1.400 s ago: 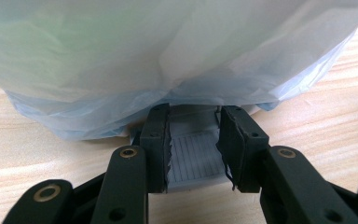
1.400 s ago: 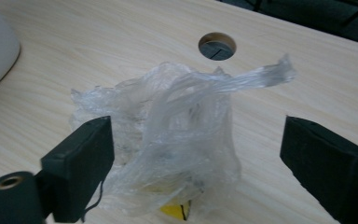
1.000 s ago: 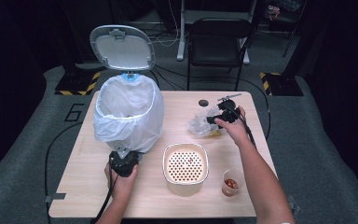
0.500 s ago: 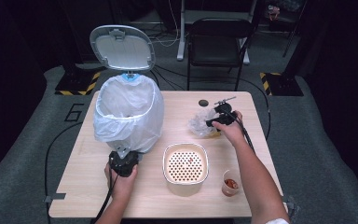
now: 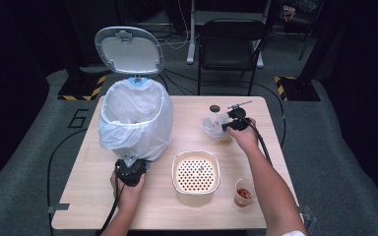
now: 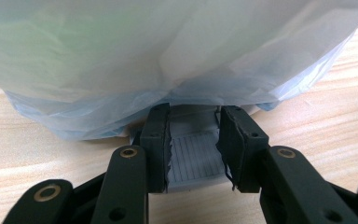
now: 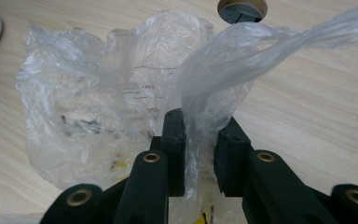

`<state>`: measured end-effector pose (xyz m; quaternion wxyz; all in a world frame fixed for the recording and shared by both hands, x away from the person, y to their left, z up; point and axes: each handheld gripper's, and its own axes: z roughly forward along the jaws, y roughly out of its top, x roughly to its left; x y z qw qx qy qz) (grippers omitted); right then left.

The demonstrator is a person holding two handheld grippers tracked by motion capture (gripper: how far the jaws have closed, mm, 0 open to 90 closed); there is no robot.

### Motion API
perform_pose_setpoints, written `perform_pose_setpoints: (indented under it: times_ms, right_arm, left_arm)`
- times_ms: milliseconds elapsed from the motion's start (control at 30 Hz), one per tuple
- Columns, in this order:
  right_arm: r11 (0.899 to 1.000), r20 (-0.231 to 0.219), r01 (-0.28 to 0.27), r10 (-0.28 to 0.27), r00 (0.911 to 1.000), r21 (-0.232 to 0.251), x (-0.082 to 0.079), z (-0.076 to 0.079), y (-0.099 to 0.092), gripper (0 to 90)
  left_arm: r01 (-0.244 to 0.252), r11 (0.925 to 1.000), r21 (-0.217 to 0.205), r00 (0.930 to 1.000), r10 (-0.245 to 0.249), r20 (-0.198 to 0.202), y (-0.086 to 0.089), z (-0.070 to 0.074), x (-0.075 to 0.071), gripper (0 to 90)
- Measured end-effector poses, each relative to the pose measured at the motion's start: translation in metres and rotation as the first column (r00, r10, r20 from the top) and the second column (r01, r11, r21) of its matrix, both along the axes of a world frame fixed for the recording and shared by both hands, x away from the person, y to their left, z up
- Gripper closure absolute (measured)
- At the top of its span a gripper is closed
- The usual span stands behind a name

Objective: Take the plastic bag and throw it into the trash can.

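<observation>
Both hands low: right gripper (image 5: 226, 125) pinches clear bag (image 5: 214, 124).

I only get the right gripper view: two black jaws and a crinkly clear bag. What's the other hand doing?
Observer: The left gripper is shut on the grey pedal at the foot of a bag-lined bin.
Operator: Is the bin open?
Observer: Yes, its lid stands up at the back.
Operator: Where's my bag on the table?
Observer: The clear bag, pinched in the right gripper, lies at the far right, well apart from the bin.
Operator: Anything else there?
Observer: A cream strainer basket sits near the front edge, with a small cup to its right.
</observation>
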<state>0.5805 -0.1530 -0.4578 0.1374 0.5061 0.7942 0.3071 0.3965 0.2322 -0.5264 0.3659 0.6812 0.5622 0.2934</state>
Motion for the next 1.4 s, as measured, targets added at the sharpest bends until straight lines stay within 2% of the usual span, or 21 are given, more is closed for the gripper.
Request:
perform_pose_setpoints:
  times_ms: [167, 300, 400, 500, 533, 600, 633, 667, 700, 800, 833, 933, 1033, 1200, 1233, 1400]
  right_arm:
    - [1.000, 0.032, -0.013, 0.013, 0.9994, 0.015, -0.003, 0.010, -0.001, 77.8]
    - [0.999, 0.045, -0.010, 0.007, 0.9990, 0.050, -0.007, 0.022, -0.004, 78.0]
    - [0.998, 0.063, -0.016, 0.012, 0.9979, 0.054, -0.010, 0.033, -0.006, 78.1]
    - [0.996, 0.075, -0.005, -0.002, 0.9972, 0.091, -0.014, 0.044, -0.008, 78.3]
    - [0.995, 0.085, -0.017, 0.009, 0.9963, 0.093, -0.015, 0.047, -0.010, 78.4]
    - [0.994, 0.084, -0.008, -0.001, 0.9965, 0.107, -0.018, 0.053, -0.012, 78.5]
    - [0.994, 0.083, -0.008, -0.001, 0.9965, 0.109, -0.019, 0.056, -0.013, 78.6]
    - [0.994, 0.091, -0.011, 0.000, 0.9959, 0.112, -0.021, 0.059, -0.014, 78.6]
    - [0.993, 0.090, -0.009, -0.002, 0.9960, 0.119, -0.022, 0.063, -0.015, 78.6]
    - [0.990, 0.097, -0.010, -0.003, 0.9953, 0.137, -0.026, 0.071, -0.017, 78.7]
    - [0.988, 0.110, -0.018, 0.001, 0.9939, 0.153, -0.030, 0.080, -0.017, 78.8]
    - [0.985, 0.110, -0.018, -0.001, 0.9939, 0.172, -0.034, 0.088, -0.017, 78.9]
    - [0.983, 0.134, -0.043, 0.019, 0.9908, 0.177, -0.042, 0.102, -0.016, 78.9]
    - [0.980, 0.157, -0.069, 0.040, 0.9868, 0.186, -0.050, 0.117, -0.014, 78.9]
    - [0.979, 0.170, -0.088, 0.057, 0.9839, 0.185, -0.054, 0.126, -0.011, 78.9]
    - [0.973, 0.208, -0.127, 0.086, 0.9744, 0.191, -0.065, 0.148, -0.004, 79.0]
  left_arm:
    - [0.004, 1.0000, 0.002, 0.9999, -0.004, -0.011, 0.000, 0.001, 0.000, 63.7]
    - [0.000, 1.0000, 0.001, 1.0000, 0.000, 0.000, 0.000, 0.000, 0.000, 63.7]
    - [-0.001, 1.0000, -0.002, 1.0000, 0.001, 0.001, 0.000, 0.000, 0.000, 63.7]
    - [-0.001, 1.0000, -0.001, 1.0000, 0.001, 0.001, 0.000, 0.000, 0.000, 63.7]
    - [0.004, 1.0000, 0.002, 0.9999, -0.004, -0.011, 0.000, 0.001, 0.000, 63.7]
    - [0.001, 1.0000, 0.000, 1.0000, -0.001, -0.003, 0.000, 0.000, 0.000, 63.7]
    - [0.005, 1.0000, 0.003, 0.9999, -0.005, -0.012, 0.000, 0.001, 0.000, 63.7]
    - [0.001, 1.0000, 0.000, 1.0000, -0.001, -0.001, 0.000, 0.000, 0.000, 63.7]
    - [0.005, 1.0000, 0.002, 0.9999, -0.005, -0.013, 0.000, 0.001, 0.000, 63.7]
    - [0.004, 1.0000, 0.003, 0.9999, -0.004, -0.012, 0.000, 0.001, 0.000, 63.8]
    - [0.000, 1.0000, 0.000, 1.0000, 0.000, 0.001, 0.000, 0.000, 0.000, 63.7]
    - [0.000, 1.0000, 0.000, 1.0000, 0.000, 0.001, 0.000, 0.000, 0.000, 63.8]
    - [0.005, 1.0000, 0.004, 0.9999, -0.005, -0.015, 0.000, 0.001, 0.000, 63.7]
    - [0.002, 1.0000, 0.001, 1.0000, -0.002, -0.007, 0.000, 0.001, 0.000, 63.7]
    - [-0.001, 1.0000, 0.000, 1.0000, 0.001, 0.001, 0.000, 0.000, 0.000, 63.7]
    - [-0.003, 1.0000, 0.000, 1.0000, 0.003, 0.005, 0.000, 0.000, 0.000, 63.7]
